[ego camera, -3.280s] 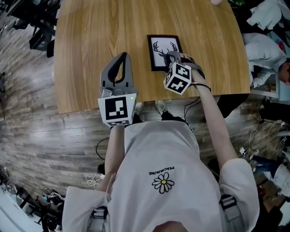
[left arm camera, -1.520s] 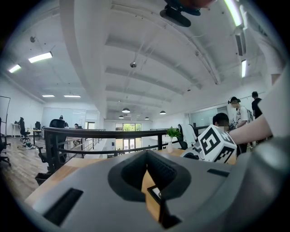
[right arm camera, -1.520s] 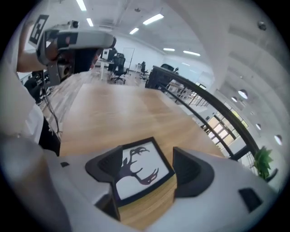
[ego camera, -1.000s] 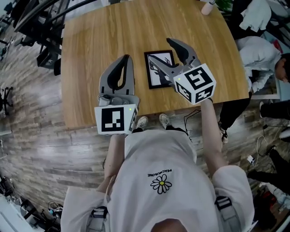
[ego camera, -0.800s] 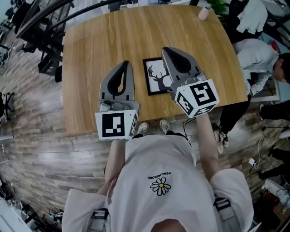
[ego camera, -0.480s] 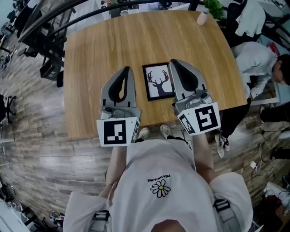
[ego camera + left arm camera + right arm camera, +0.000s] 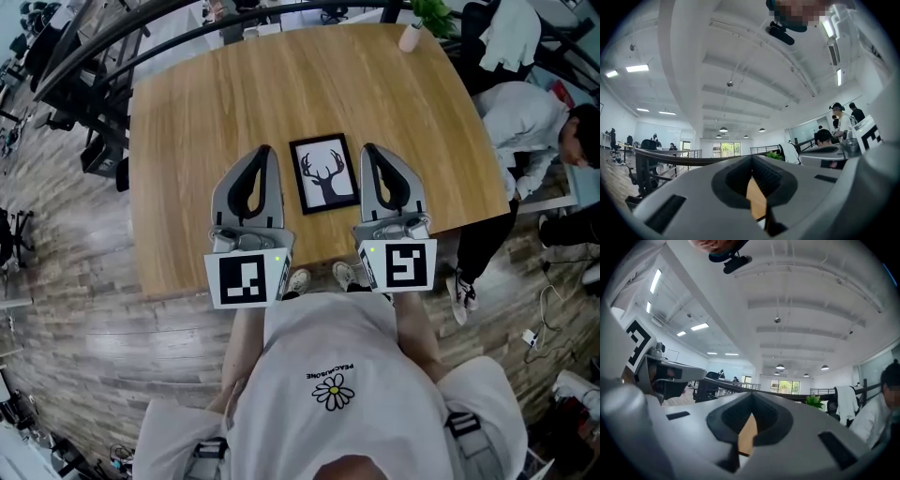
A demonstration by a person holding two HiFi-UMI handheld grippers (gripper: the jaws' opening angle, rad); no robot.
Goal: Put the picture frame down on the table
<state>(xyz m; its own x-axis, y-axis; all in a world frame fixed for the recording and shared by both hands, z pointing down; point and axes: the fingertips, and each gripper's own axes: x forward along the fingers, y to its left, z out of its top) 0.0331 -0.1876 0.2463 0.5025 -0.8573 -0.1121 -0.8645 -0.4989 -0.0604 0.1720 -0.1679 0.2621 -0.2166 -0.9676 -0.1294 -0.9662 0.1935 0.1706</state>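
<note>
White cotton T-shirt (image 7: 337,394) of the wearer fills the nearest part of the head view. Just beyond it sit the two marker cubes (image 7: 246,279), one at the rear of each gripper.

Left gripper (image 7: 262,150) and right gripper (image 7: 368,148) are held side by side over the near edge of the table (image 7: 206,103), pointing away from the wearer. In each gripper view the jaws are closed tip to tip. Only a sliver of wooden tabletop shows through the loop behind the tips, so both grippers appear clenched on nothing and in contact with nothing.

Between the two grippers, and apart from both, the picture frame (image 7: 325,173) lies flat on the table, face up, with a black border and a stag's-head print. It rests in the near half of the tabletop.

Judged from this layout, the set-down is complete: the frame is released, fully supported by the wood and clear of the edge. No step of the task seems to be left.

At the far edge stand a pale bottle (image 7: 411,36) and a green plant (image 7: 433,13). A person (image 7: 534,122) is beside the table's right side.
</note>
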